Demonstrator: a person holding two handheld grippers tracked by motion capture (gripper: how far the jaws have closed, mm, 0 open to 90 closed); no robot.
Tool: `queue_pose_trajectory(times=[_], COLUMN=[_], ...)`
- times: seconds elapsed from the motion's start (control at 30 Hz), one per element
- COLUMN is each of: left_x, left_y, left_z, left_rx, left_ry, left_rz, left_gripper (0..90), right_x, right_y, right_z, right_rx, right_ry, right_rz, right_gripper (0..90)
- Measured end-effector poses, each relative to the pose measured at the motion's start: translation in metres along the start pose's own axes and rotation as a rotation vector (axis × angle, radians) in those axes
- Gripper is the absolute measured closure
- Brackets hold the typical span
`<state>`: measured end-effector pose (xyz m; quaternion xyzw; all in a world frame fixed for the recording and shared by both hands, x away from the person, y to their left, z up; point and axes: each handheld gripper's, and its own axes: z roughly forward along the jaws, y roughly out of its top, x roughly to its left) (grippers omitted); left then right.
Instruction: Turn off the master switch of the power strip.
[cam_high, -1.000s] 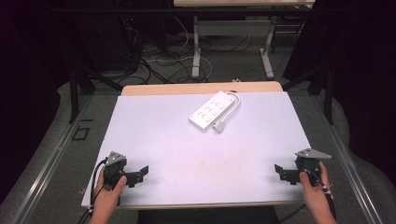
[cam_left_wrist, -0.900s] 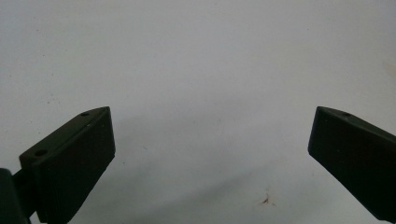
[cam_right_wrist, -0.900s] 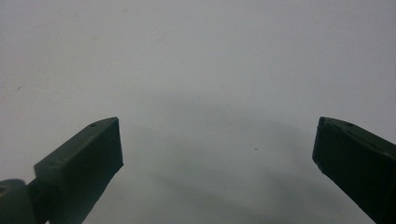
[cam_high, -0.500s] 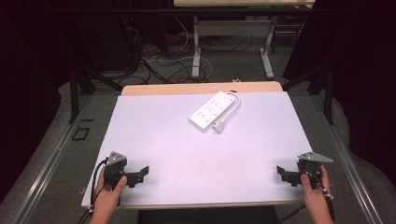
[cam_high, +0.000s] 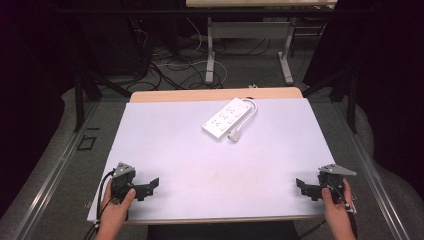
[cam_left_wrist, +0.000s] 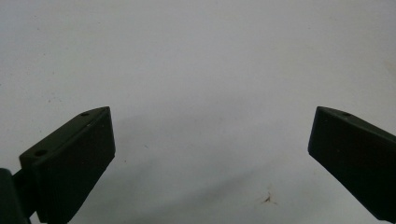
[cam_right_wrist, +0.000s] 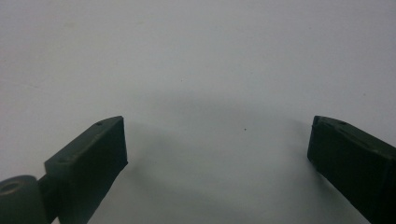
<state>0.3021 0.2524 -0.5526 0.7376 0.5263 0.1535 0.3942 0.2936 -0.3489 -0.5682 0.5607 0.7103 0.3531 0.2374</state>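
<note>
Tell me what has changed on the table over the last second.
Almost nothing. The right hand-held gripper has slipped slightly toward the near edge of the table; its jaws remain open and empty. The left hand-held gripper stays open near the front left corner, and the power strip has not moved.

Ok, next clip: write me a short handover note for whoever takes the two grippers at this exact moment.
Left gripper: open, holds nothing, low over the near left corner of the white table.
Right gripper: open, holds nothing, low over the near right corner.
White power strip: lies at an angle on the far middle of the table, its cord looped beside it and its plug on the table at its near side. It is well apart from both grippers.
Done: nothing is grasped so far.
Left: probably reach forward to the power strip and its plug; the handling is all ahead.
</note>
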Motion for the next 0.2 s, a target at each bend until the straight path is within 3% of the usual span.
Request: queue_pose_trajectory(times=[0.2], left_x=[-0.0003], left_y=[-0.0004], left_z=[0.0014], left_rx=[-0.014], left_ry=[0.007], left_rz=[-0.002], left_gripper=[0.7], right_x=[0.0009], right_y=[0.0000], right_z=[-0.0004], right_rx=[-0.004], right_ry=[-0.004], right_rz=[0.006], right_gripper=[4.3])
